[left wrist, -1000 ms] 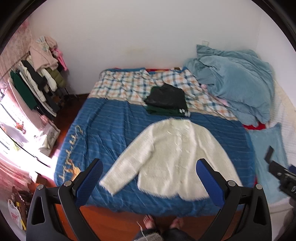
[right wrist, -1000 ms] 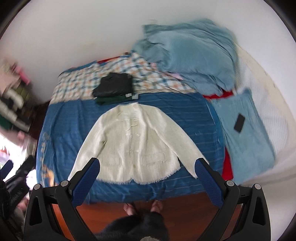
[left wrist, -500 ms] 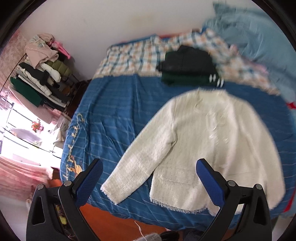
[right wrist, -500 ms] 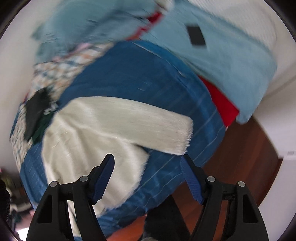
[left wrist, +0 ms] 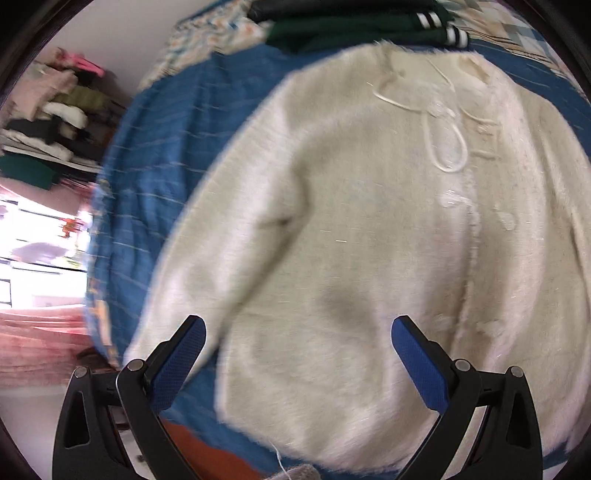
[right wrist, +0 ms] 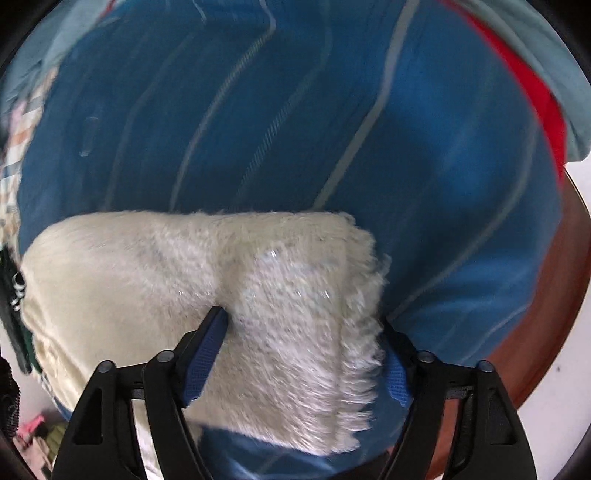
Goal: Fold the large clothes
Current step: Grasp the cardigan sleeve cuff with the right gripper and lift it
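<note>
both grippers (left wrist: 297, 360) (right wrist: 306, 354) gape over cream jacket (left wrist: 369, 221) on blue bedspread (right wrist: 332, 129).

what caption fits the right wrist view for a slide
Open right gripper straddles the fringed sleeve cuff of a cream sweater on a blue bedspread.

A home bedroom: a bed (left wrist: 155, 147) under a blue striped cover (right wrist: 332, 129) fills both views, with folded dark clothes (left wrist: 351, 22) near its far edge, a rack of stacked garments (left wrist: 55, 122) past its left edge, and wooden floor (right wrist: 546, 314).
</note>
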`<state>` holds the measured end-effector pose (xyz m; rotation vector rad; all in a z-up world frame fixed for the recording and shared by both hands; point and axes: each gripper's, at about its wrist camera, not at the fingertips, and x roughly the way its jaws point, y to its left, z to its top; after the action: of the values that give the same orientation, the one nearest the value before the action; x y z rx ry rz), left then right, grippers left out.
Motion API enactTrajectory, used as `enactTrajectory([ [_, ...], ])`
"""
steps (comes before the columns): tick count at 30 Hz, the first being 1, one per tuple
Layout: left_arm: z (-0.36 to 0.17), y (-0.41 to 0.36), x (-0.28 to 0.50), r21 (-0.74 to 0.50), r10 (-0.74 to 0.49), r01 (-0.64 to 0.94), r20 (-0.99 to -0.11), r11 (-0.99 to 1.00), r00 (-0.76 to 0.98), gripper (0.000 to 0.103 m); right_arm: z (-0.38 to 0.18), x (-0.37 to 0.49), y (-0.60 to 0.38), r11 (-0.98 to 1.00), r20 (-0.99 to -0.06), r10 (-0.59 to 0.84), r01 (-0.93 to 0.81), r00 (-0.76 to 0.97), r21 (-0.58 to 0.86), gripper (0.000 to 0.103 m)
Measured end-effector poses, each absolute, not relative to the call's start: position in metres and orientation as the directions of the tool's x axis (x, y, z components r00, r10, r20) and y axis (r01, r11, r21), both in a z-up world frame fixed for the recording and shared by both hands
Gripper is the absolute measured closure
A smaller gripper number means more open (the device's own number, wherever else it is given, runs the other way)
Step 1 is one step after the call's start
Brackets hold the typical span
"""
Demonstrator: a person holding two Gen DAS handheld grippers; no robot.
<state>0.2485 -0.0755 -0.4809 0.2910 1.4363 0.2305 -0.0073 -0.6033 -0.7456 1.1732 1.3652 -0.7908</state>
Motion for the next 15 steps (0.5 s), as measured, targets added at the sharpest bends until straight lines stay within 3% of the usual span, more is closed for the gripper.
enactTrajectory([
  [1,-0.486,-0.081,0.249,0.322,0.316,0.028,-0.94,0.946,0.125,0.0,-0.745,-0.003,-0.604,0.278,-0.974,0.199,0.947,0.105,0.159,0.024],
  [3,-0.496,-0.093,0.25,0.315,0.303,0.066,-0.942,0.947,0.142,0.0,-0.737,0.006,-0.603,0.299,-0.982,0.175,0.946,0.075,0.125,0.046],
  [4,-0.502,-0.098,0.25,0.314,0.3,0.082,-0.942,0.946,0.149,0.0,-0.731,0.008,-0.603,0.306,-0.985,0.161,0.945,0.067,0.114,0.06],
  [5,-0.507,-0.102,0.249,0.313,0.297,0.092,-0.943,0.945,0.152,0.0,-0.723,0.009,-0.603,0.309,-0.984,0.157,0.942,0.086,0.132,0.087],
  [15,-0.507,-0.076,0.245,0.249,0.235,0.048,-0.951,0.967,0.202,0.0,-0.558,0.086,-0.57,0.489,-0.941,0.038,0.815,0.336,0.311,0.09],
])
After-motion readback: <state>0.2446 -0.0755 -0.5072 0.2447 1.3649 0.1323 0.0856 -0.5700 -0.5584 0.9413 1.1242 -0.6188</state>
